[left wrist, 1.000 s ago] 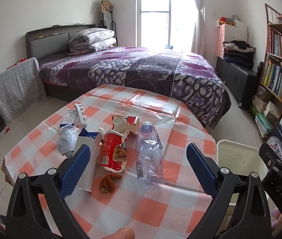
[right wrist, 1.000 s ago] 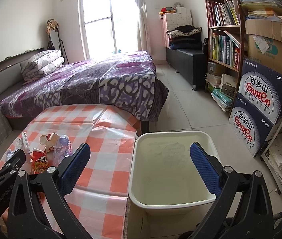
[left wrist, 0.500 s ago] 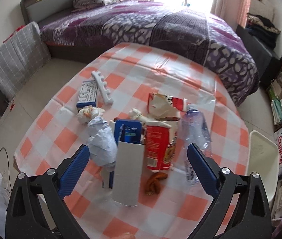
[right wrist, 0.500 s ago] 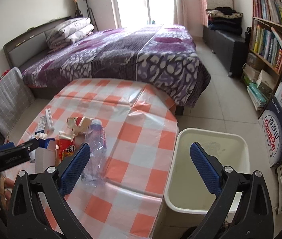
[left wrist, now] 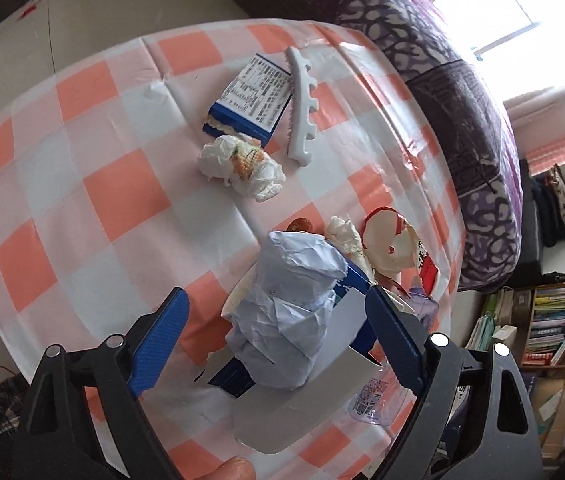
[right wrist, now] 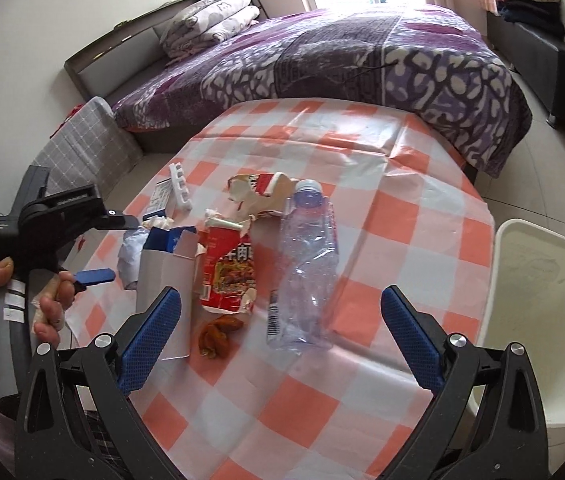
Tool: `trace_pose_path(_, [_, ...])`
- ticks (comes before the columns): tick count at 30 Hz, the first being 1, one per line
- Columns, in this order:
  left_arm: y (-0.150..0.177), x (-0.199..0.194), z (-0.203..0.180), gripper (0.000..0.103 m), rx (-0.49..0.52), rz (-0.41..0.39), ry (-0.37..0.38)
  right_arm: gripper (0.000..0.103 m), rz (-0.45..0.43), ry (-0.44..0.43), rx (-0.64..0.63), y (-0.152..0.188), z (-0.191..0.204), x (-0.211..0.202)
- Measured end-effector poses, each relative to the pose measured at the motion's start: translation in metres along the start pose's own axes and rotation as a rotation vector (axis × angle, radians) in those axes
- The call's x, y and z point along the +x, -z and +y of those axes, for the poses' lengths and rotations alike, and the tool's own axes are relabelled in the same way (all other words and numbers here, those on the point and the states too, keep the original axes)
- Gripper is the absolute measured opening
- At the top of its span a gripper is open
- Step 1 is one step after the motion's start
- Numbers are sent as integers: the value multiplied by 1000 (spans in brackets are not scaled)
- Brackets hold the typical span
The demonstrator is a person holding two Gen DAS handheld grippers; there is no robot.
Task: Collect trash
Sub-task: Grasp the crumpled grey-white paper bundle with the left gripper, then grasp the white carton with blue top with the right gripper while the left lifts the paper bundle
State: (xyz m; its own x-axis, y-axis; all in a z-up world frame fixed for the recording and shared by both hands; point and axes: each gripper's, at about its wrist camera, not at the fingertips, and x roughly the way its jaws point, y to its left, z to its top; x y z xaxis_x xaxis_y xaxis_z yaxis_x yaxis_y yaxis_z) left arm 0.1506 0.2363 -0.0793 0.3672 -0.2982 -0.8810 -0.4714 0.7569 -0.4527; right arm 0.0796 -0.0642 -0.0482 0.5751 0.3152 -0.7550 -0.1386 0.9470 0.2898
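Trash lies on a checked tablecloth (right wrist: 362, 208). A crumpled pale-blue paper ball (left wrist: 290, 312) sits between the open fingers of my left gripper (left wrist: 278, 336), next to an open blue and grey carton (left wrist: 314, 392). My right gripper (right wrist: 282, 340) is open above a clear plastic bottle (right wrist: 306, 264), a torn red noodle cup (right wrist: 228, 268) and a brown peel (right wrist: 216, 334). The left gripper (right wrist: 110, 248) shows in the right wrist view, open beside the paper ball (right wrist: 132, 252).
A white bin (right wrist: 538, 312) stands at the table's right edge. A blue box (left wrist: 250, 98), a white comb-like strip (left wrist: 300, 108) and a white wad (left wrist: 242, 164) lie farther back. A purple bed (right wrist: 362, 48) lies behind, bookshelves (left wrist: 554, 320) to the right.
My left gripper has dropped and tilted down over the paper ball, which now lies between its fingers. My right gripper has swung left from the bin over the table's trash.
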Motion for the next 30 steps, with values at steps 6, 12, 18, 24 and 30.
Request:
trace_pose_path(6, [-6,16,18,60,-67,82,52,96,32,-41,-44,1,35,21])
trace_pose_path(12, [-10,-5,21,42,-45,42,66,96,103,-78,-103,11,73,47])
trace_pose_path(18, [-21,-45,31,41,-51,-63,84,96,152,-78,-125,20,105,71])
trace_pose_path(24, [-23,-89,26,41,29,-209,47,96,177,-27,-129,19,125,93])
trace_pose_path(30, [-23,-97,24,41,51,-228,42,57,211,-17,-110,16,136,112])
